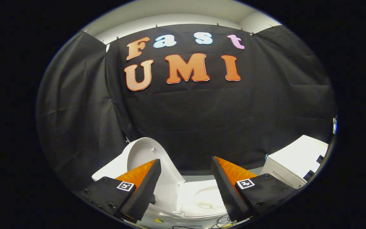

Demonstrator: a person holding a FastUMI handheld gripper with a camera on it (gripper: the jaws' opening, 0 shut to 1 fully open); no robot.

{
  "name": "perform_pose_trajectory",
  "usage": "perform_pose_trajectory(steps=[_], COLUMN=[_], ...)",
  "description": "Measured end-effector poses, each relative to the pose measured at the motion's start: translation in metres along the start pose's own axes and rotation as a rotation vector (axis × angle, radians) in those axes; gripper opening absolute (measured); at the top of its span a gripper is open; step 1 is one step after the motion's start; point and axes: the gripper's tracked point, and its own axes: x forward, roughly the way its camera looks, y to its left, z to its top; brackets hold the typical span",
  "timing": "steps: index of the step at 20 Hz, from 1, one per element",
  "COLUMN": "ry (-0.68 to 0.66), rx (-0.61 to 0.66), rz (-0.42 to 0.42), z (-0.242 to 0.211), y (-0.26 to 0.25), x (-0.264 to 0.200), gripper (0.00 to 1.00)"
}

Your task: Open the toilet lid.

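Plainly, gripper (pixel 186 178) fingers spread wide, holding nothing; toilet lid (pixel 145 152) raised beyond them.

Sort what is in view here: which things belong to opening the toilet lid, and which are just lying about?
Job: raised white plastic toilet lid; white oval toilet seat; open orange-and-black gripper, holding nothing.
Lying about: white box-shaped unit beyond the fingers; thin black cables beneath them.

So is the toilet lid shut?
No, the lid stands up off the seat, beyond the open gripper.
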Motion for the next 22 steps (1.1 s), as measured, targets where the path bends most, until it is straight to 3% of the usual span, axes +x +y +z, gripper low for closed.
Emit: perform_pose_trajectory(steps=[7,11,22], ry=[-0.095,-0.129,-0.131], rx=[0.029,0.031,0.039], rz=[-0.100,-0.167,-0.200], z=[0.073,0.092,0.091], y=[-0.096,-0.142,-0.159], x=[-0.021,-0.044,-0.056], gripper=[0.99,0.98,0.98])
